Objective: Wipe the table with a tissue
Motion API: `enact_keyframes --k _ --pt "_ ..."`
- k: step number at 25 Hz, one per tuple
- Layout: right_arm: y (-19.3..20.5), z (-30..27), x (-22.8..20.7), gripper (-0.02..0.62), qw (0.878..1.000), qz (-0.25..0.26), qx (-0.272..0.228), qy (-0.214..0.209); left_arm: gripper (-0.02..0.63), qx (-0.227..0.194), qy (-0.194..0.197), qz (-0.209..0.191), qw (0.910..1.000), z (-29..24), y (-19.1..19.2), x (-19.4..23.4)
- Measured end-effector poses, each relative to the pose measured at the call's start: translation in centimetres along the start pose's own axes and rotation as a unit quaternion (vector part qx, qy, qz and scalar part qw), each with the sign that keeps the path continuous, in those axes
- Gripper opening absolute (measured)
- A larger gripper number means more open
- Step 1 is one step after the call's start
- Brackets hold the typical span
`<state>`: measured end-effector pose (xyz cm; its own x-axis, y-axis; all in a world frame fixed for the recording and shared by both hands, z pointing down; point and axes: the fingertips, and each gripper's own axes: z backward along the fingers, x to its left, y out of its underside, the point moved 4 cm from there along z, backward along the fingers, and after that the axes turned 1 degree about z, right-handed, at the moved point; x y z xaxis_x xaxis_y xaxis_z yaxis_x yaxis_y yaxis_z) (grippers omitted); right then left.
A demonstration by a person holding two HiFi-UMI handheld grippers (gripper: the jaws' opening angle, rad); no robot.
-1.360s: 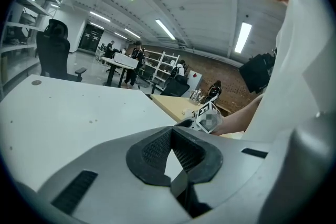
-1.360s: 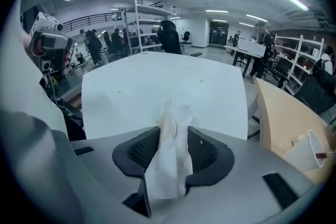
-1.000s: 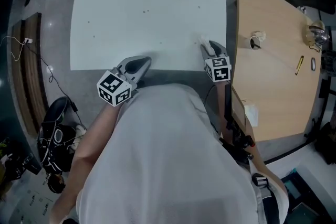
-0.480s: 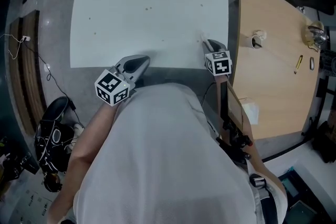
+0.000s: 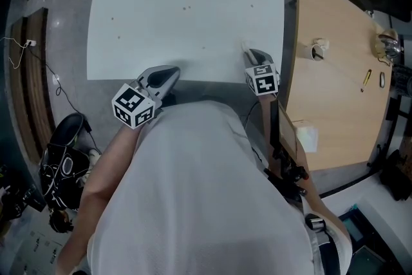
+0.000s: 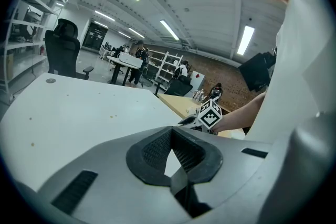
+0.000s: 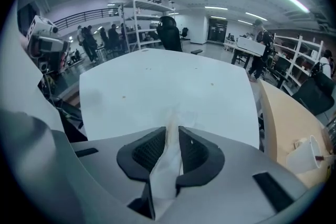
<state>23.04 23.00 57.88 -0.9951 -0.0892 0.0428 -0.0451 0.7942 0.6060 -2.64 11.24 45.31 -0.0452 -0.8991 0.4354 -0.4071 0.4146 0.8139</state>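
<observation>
Now that the fingers of the right gripper have just been closing, the tissue sits pinched in the narrow gap between them, close to the near right corner of the white bench. The grasp looks made, so by my reading the pick-up is done and the wiping itself has not begun. Thin, soft and white, the tissue is gathered into a crumpled upright fold where the pads squeeze it. Its loose end pokes out past the tips and appears to trail on the bench top, though contact is hard to confirm. Those pads are dark ribbed rubber set in smooth grey plastic shells that curve to a blunt point. On the other side, the left gripper hovers at the near edge of the bench with its fingers brought together at the tips and nothing between them, so it looks idle. Matte and flat with rounded corners, the bench top carries a scatter of small dark specks farther out, the likely targets for the wipe. Such a limp sheet should drag easily but could bunch or slip out if pressed hard. Beside it to the right stands a wood bench with a pale grained top, and grey polished floor lies around both.
</observation>
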Motion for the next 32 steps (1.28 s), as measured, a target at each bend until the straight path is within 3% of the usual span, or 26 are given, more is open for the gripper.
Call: enact_keyframes --k 8,12,14,17,21,25,32 --pt "-0.9 -0.3 5.5 0.077 0.997 0.048 0.005 -0.068 0.006 -0.001 0.003 0.0 1.0 0.5 0.0 0.6" --pt "-1.0 -0.2 7.4 0.077 0.99 0.036 0.017 -0.138 0.006 -0.003 0.004 0.0 1.0 0.7 -0.1 0.8" --pt "-1.4 0.3 7.6 0.077 0.987 0.01 0.0 -0.158 0.006 -0.006 0.004 0.0 1.0 0.8 -0.2 0.9" --pt "-1.9 1.1 4.1 0.077 0.995 -0.033 -0.031 -0.089 0.006 -0.009 0.003 0.001 1.0 1.2 -0.3 1.1" --pt "-0.6 0.9 -2.2 0.077 0.999 -0.031 -0.009 0.004 0.006 -0.008 -0.001 0.003 1.0 1.8 0.1 1.5" --pt "0.1 0.1 -3.1 0.077 1.0 -0.004 0.018 0.012 0.006 -0.01 -0.007 0.006 0.9999 2.3 0.3 1.5" --pt "-0.7 -0.5 1.6 0.074 0.997 0.068 0.031 -0.027 0.006 -0.014 -0.013 0.011 0.9998 2.6 0.6 1.7"
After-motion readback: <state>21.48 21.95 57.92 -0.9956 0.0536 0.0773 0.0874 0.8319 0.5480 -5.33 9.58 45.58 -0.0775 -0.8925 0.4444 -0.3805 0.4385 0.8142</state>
